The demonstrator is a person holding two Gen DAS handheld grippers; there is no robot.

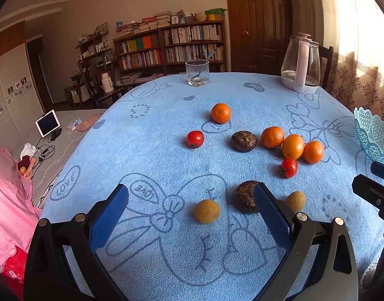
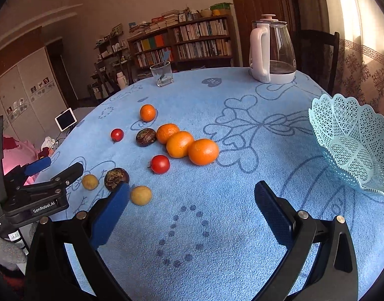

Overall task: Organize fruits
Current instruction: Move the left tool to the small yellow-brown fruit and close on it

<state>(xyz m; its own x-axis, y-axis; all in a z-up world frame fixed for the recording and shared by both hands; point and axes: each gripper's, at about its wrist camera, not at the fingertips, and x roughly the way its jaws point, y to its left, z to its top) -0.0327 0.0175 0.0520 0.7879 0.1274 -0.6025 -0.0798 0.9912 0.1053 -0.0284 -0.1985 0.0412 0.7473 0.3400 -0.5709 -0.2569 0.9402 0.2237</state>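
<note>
Loose fruit lies on the blue tablecloth (image 1: 167,165): several oranges (image 2: 203,151), two red tomatoes (image 1: 195,138) (image 2: 160,163), two dark brown fruits (image 1: 244,140) (image 2: 116,178) and two small tan fruits (image 1: 206,211) (image 2: 141,195). My left gripper (image 1: 190,202) is open low over the cloth, with a tan fruit lying between its blue pads and the near dark fruit (image 1: 246,195) behind its right finger. My right gripper (image 2: 192,198) is open over bare cloth, a tan fruit beside its left finger. A pale blue lattice basket (image 2: 352,148) stands empty at the right.
A glass kettle (image 2: 272,52) and a glass tumbler with a spoon (image 1: 197,72) stand at the far side of the table. Beyond the left edge are a bed with pink bedding (image 1: 8,195), a tablet (image 1: 48,123) and bookshelves (image 1: 172,45).
</note>
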